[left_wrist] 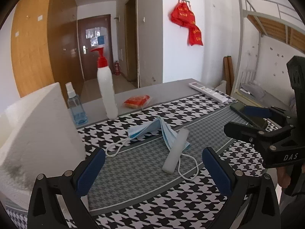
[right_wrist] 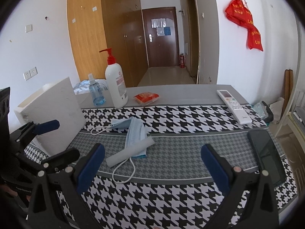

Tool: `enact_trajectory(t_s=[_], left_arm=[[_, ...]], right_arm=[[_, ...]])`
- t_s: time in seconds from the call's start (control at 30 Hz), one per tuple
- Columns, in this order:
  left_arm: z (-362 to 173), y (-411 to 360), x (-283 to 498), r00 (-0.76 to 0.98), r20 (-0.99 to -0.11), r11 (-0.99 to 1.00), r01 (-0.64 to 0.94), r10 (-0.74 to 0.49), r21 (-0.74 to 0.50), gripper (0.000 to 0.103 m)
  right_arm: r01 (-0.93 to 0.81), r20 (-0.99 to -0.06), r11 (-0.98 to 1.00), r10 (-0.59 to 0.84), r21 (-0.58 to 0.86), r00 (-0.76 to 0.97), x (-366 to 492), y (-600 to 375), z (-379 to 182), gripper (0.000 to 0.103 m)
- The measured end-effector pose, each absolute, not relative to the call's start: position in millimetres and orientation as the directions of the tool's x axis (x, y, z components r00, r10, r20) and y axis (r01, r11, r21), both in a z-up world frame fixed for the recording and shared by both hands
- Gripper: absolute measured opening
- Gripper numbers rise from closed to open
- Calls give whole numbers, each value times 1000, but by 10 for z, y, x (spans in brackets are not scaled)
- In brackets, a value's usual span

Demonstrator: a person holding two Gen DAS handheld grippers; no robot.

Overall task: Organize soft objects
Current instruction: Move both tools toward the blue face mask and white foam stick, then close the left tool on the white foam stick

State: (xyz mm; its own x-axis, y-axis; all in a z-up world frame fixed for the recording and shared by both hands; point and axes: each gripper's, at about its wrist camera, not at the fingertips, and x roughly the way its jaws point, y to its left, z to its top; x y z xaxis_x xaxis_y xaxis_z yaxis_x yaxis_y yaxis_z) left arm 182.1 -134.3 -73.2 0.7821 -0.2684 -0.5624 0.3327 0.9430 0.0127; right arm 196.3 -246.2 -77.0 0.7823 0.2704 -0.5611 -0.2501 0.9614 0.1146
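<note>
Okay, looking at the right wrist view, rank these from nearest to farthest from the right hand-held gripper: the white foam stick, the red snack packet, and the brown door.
From the right hand-held gripper:
1. White foam stick, just ahead and left, lying on the blue face mask.
2. Red snack packet, farther back on the table's grey strip.
3. Brown door, at the end of the hallway beyond the table.

Dorm-like living room: loft bed [left_wrist: 266, 19], wooden wardrobe [right_wrist: 91, 38], entry door [right_wrist: 162, 34], worktop [right_wrist: 171, 91] under a houndstooth cloth [right_wrist: 171, 200].
</note>
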Motion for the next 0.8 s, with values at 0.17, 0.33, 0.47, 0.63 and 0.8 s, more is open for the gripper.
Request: enact_trajectory(t_s=[0.17,0.33,0.47,0.63,0.8], left_arm=[[-798,-1392,1920,761,-591,940,340,-267,14,102],[-885,-1415,2013,729,-625,936,353,-279,-5,102],[-955,-1427,2079,702,-652,931,364,-287,-18,102],[-1024,-1456,2158,676,-680,928,373,-285,-18,101],[-1089,-1483,2248,647,-704,923,383,-293,-32,91]], right_arm=[[-253,-572,961,272,115,774,2023,-2472,-809,102],[-249,-587,961,270,118,763,2097,-2492,-859,102],[-246,-598,962,267,118,756,2132,-2497,-886,102],[-245,-610,962,264,117,747,2159,-2490,-916,102],[-236,-617,964,259,121,743,2196,-2495,-928,102]])
